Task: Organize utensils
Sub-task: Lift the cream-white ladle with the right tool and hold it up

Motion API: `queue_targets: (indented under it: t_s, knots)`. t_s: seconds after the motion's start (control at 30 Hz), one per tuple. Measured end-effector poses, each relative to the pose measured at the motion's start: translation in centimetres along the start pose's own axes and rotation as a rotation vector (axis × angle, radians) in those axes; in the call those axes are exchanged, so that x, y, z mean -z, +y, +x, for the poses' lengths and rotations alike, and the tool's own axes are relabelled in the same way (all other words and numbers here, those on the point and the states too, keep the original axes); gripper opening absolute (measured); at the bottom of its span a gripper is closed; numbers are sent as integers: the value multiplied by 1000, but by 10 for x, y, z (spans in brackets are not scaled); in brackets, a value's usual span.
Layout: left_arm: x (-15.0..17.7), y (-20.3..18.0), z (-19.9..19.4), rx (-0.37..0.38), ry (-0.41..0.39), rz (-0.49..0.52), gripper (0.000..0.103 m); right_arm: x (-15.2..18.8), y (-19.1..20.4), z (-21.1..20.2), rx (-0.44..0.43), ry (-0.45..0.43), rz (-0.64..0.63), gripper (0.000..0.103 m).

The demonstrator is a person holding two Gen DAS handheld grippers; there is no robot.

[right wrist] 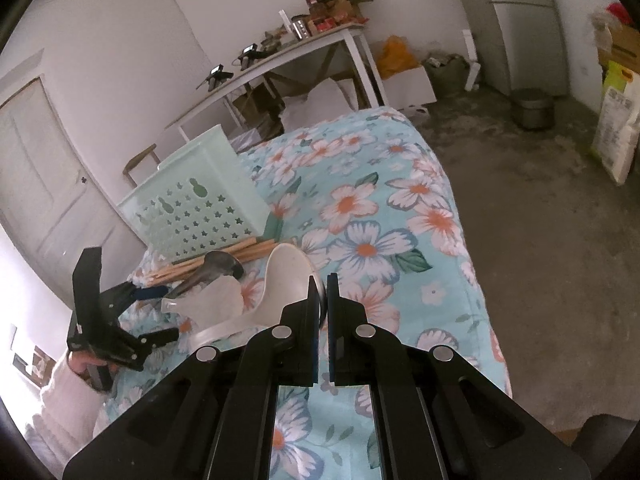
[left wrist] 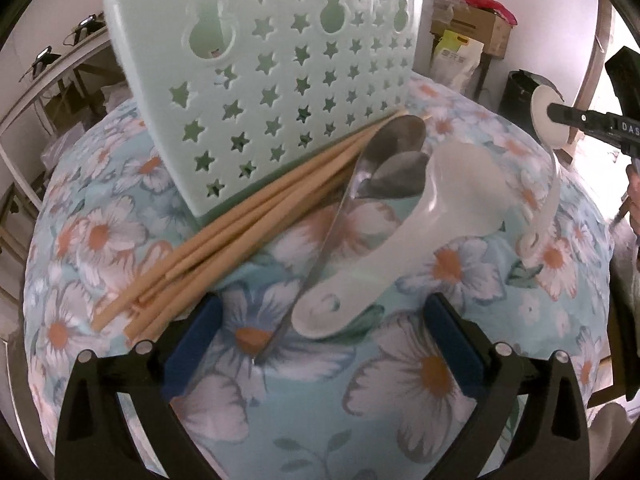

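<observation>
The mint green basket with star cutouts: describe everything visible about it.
The basket is pale mint plastic, rectangular and open-topped. Its long wall has rows of star-shaped holes and three larger rounded cutouts near the rim; the short end wall seen from the right wrist looks plain. It stands upright on the floral cloth. A bundle of wooden chopsticks lies along its base and appears to touch it. Its contents cannot be seen. Neither gripper touches it.

"DAS" on right gripper (left wrist: 576,118)
</observation>
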State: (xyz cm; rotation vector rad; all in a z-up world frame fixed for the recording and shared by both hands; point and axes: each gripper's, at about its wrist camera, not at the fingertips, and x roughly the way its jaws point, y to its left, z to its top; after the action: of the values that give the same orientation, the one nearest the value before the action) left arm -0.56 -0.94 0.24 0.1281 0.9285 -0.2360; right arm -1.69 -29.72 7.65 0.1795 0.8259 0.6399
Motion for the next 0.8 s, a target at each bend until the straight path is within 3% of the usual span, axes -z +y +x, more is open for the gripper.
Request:
queue_targets:
  t_s: [0.8]
  knots:
    - [-4,-1,6,0,-1,6,99,4,3,0,-38,-6,19,2]
